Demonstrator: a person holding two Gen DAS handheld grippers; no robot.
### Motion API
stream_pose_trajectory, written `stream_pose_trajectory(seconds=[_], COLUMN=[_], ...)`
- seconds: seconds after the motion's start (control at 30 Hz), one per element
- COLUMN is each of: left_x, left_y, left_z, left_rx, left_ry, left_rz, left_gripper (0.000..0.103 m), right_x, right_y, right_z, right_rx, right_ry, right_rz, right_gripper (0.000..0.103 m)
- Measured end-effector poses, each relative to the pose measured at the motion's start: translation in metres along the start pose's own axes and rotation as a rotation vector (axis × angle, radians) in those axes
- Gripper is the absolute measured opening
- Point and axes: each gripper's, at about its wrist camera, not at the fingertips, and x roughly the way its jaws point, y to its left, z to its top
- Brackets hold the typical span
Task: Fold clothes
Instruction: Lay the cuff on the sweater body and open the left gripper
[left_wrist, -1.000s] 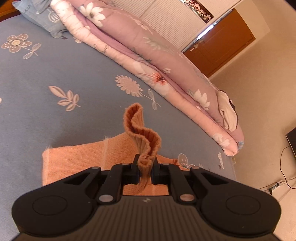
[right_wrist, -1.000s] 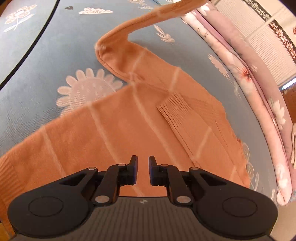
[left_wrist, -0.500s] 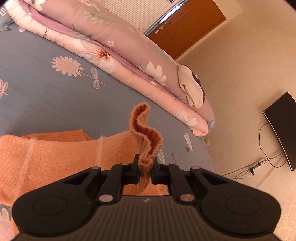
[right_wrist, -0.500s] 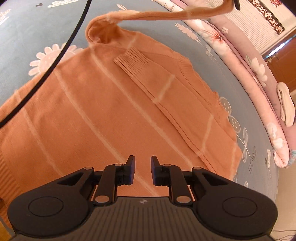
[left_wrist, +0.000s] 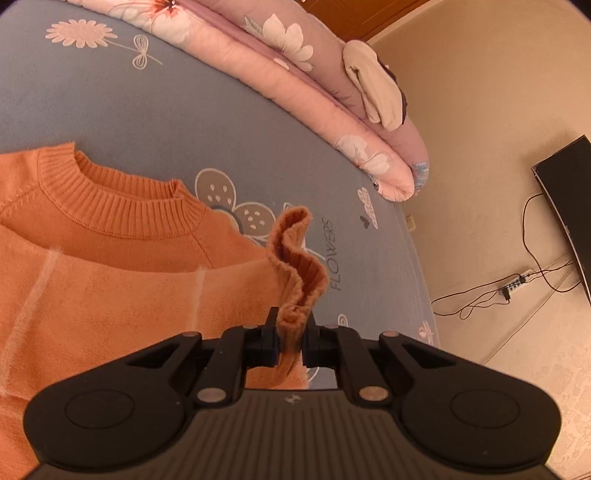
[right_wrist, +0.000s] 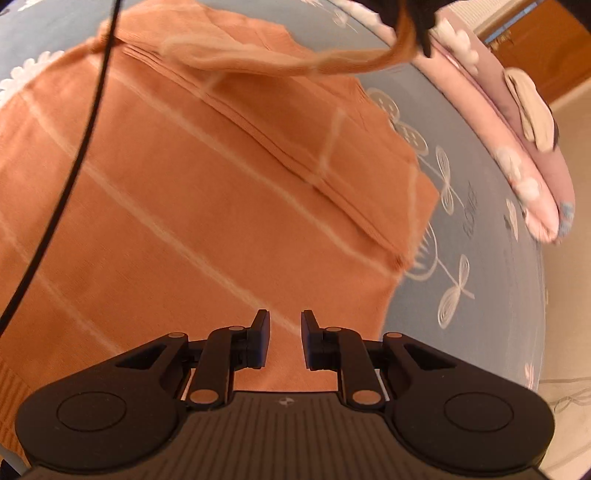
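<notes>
An orange knit sweater (left_wrist: 103, 280) with pale stripes lies flat on the blue flowered bed sheet (left_wrist: 110, 110); its ribbed collar (left_wrist: 122, 206) faces away from me. My left gripper (left_wrist: 290, 341) is shut on the ribbed sleeve cuff (left_wrist: 295, 258), which curls up above the jaws. In the right wrist view the sweater (right_wrist: 166, 206) fills the frame, and the lifted sleeve (right_wrist: 295, 62) stretches across the top toward the other gripper (right_wrist: 413, 22). My right gripper (right_wrist: 284, 339) hovers open over the sweater body with nothing between its fingers.
A rolled pink floral quilt (left_wrist: 295, 74) lies along the far side of the bed, with a cream sock-like item (left_wrist: 376, 85) on it. Beyond the bed's edge are beige floor, a dark screen (left_wrist: 565, 206) and a power strip with cables (left_wrist: 513, 284). A black cable (right_wrist: 74, 166) crosses the right view.
My left gripper has carried the sleeve cuff across the sweater toward the collar side. The right gripper has shifted over the sweater body and stayed open.
</notes>
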Motion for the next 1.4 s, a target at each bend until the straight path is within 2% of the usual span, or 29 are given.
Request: stream_pose_trajectory(seconds=[0.13, 0.33, 0.43, 0.5, 0.57, 0.63, 0.7, 0.8, 0.87, 0.97, 1.03, 1.13, 1.23, 1.3, 1.4], left_x=[0.024, 0.059, 0.075, 0.083, 0.088, 0.089, 0.074, 0.042, 0.023, -0.005, -0.024, -0.048, -0.053, -0.057, -0.063], left_y=[0.007, 0.003, -0.001, 0.001, 0.003, 0.007, 0.005, 0.008, 0.022, 0.044, 0.059, 0.082, 0.093, 0.101, 0.112], left_z=[-0.011, -0.021, -0.025, -0.027, -0.030, -0.033, -0.036, -0.040, -0.046, -0.056, -0.062, -0.071, -0.071, -0.071, -0.071], left_rx=[0.019, 0.099, 0.138, 0.129, 0.115, 0.094, 0.139, 0.208, 0.196, 0.178, 0.166, 0.153, 0.165, 0.172, 0.184], left_ry=[0.034, 0.071, 0.095, 0.115, 0.135, 0.155, 0.144, 0.115, 0.106, 0.093, 0.084, 0.085, 0.078, 0.074, 0.067], left_rz=[0.066, 0.108, 0.129, 0.126, 0.117, 0.102, 0.096, 0.098, 0.148, 0.224, 0.274, 0.349, 0.386, 0.411, 0.447], left_gripper=[0.007, 0.007, 0.008, 0.014, 0.045, 0.053, 0.053, 0.062, 0.069, 0.069, 0.069, 0.069, 0.069, 0.069, 0.069], right_x=[0.011, 0.021, 0.023, 0.025, 0.028, 0.028, 0.027, 0.022, 0.023, 0.036, 0.053, 0.070, 0.079, 0.095, 0.123], right_y=[-0.019, -0.045, -0.049, -0.051, -0.057, -0.070, -0.084, -0.117, -0.142, -0.177, -0.193, -0.205, -0.210, -0.212, -0.213], right_z=[-0.010, -0.016, -0.017, -0.017, -0.016, -0.014, -0.012, -0.007, -0.004, 0.002, 0.009, 0.025, 0.042, 0.052, 0.054], right_rx=[0.057, 0.168, 0.182, 0.184, 0.203, 0.249, 0.303, 0.432, 0.550, 0.734, 0.820, 0.844, 0.788, 0.770, 0.792], right_ry=[0.038, 0.067, 0.072, 0.078, 0.088, 0.084, 0.077, 0.043, 0.005, -0.052, -0.074, -0.090, -0.132, -0.098, -0.028], right_rz=[-0.016, -0.008, -0.019, -0.023, -0.026, -0.013, 0.003, 0.055, 0.138, 0.295, 0.355, 0.321, 0.306, 0.305, 0.360], right_gripper=[0.022, 0.022, 0.022, 0.022, 0.027, 0.032, 0.032, 0.033, 0.037, 0.039, 0.039, 0.039, 0.041, 0.042, 0.042])
